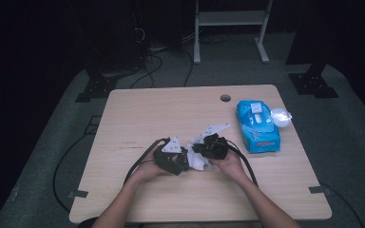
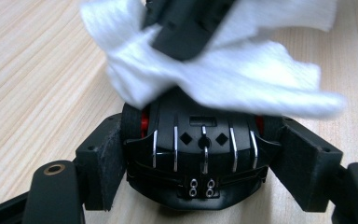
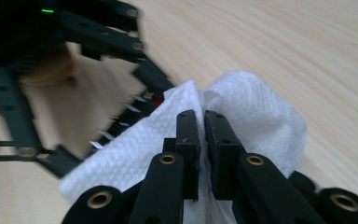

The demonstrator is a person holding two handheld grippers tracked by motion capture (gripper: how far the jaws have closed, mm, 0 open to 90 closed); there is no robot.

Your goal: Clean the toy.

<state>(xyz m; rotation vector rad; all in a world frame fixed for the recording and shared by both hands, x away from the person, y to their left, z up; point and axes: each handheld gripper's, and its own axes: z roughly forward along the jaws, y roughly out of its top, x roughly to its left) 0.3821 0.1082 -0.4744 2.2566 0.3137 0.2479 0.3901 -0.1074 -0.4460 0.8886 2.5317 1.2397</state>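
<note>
Wiping one black device (image 2: 198, 158), left gripper (image 2: 198, 163) clamping it, right gripper (image 3: 203, 140) pinching one white wipe (image 3: 256, 107)

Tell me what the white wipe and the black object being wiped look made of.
White embossed wipe: soft nonwoven tissue or cloth, matte, judging by its dimpled texture and limp folds. Black toy-car-like object with silver stripes: apparently hard moulded plastic, glossy, with sharp highlights; the silver lines look painted or metallic, hard to tell.
</note>
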